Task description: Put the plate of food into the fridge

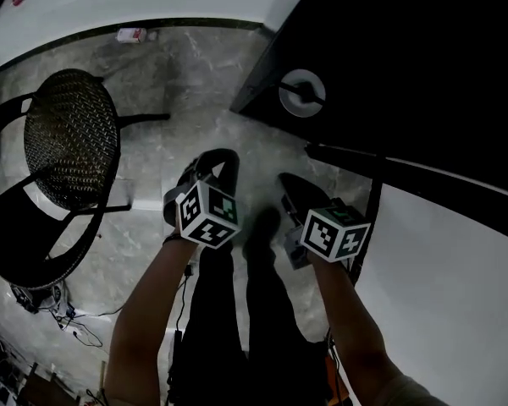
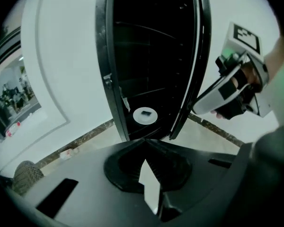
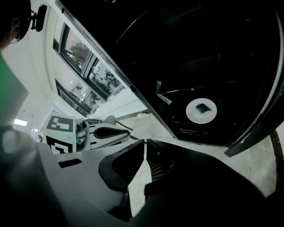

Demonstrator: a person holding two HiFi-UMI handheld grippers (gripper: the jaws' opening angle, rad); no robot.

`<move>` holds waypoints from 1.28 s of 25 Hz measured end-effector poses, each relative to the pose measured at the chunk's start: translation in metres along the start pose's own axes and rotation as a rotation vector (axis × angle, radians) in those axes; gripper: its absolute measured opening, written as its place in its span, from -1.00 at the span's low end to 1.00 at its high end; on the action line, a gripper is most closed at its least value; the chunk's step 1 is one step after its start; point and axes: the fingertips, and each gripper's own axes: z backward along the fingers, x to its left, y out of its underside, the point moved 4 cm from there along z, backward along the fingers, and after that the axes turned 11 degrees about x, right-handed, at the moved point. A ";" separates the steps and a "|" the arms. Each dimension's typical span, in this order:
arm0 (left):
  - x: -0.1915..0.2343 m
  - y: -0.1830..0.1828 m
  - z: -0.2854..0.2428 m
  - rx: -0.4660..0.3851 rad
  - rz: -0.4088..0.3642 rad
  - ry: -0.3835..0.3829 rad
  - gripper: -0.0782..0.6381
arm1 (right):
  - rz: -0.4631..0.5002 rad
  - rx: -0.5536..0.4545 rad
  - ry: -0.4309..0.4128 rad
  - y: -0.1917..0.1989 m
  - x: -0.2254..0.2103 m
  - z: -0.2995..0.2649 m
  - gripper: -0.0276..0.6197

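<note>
The plate of food [image 1: 302, 92] is already sitting on a low shelf inside the dark fridge [image 1: 406, 49]. The left gripper [image 2: 146, 143] and the right gripper [image 3: 145, 143] are pressing their fingers together, pinching nothing. Next, I think, the open fridge door [image 1: 457, 277] needs pushing shut.

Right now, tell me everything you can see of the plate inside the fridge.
The plate is round, white and smooth-looking. A small dark rectangular piece sits at its middle; what it is cannot be told. The plate lies flat, low inside the dark open fridge, close to the front edge. In the head view a thin dark bar appears to cross it. Nothing else visibly touches it.
</note>
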 end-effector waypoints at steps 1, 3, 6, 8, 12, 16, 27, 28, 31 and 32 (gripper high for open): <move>0.001 -0.003 0.007 -0.011 0.020 -0.003 -0.76 | 0.014 0.006 0.003 -0.002 0.004 0.003 -0.82; 0.003 -0.007 0.017 -0.024 0.029 -0.005 -0.76 | 0.043 0.015 0.008 -0.007 0.011 0.008 -0.82; 0.010 -0.011 0.030 -0.041 0.008 -0.026 -0.76 | 0.073 0.010 0.001 -0.015 0.023 0.011 -0.82; 0.015 -0.011 0.038 -0.045 -0.023 -0.063 -0.76 | 0.092 0.017 -0.010 -0.018 0.031 0.011 -0.82; 0.024 -0.016 0.047 -0.081 -0.018 -0.067 -0.76 | 0.180 0.081 -0.019 -0.020 0.043 0.005 -0.82; 0.024 -0.011 0.057 -0.097 -0.002 -0.037 -0.76 | 0.351 0.172 -0.002 -0.012 0.070 -0.004 -0.82; 0.001 0.013 0.089 -0.097 -0.029 0.053 -0.76 | 0.561 0.212 0.006 0.014 0.141 -0.011 -0.82; 0.004 0.014 0.092 -0.103 -0.022 0.047 -0.76 | 0.561 0.208 0.012 0.012 0.141 -0.009 -0.82; 0.012 0.016 0.104 -0.104 -0.004 0.035 -0.76 | 0.555 0.210 0.031 0.009 0.139 0.002 -0.82; 0.014 0.015 0.110 -0.107 0.003 0.033 -0.76 | 0.555 0.210 0.039 0.008 0.139 0.008 -0.82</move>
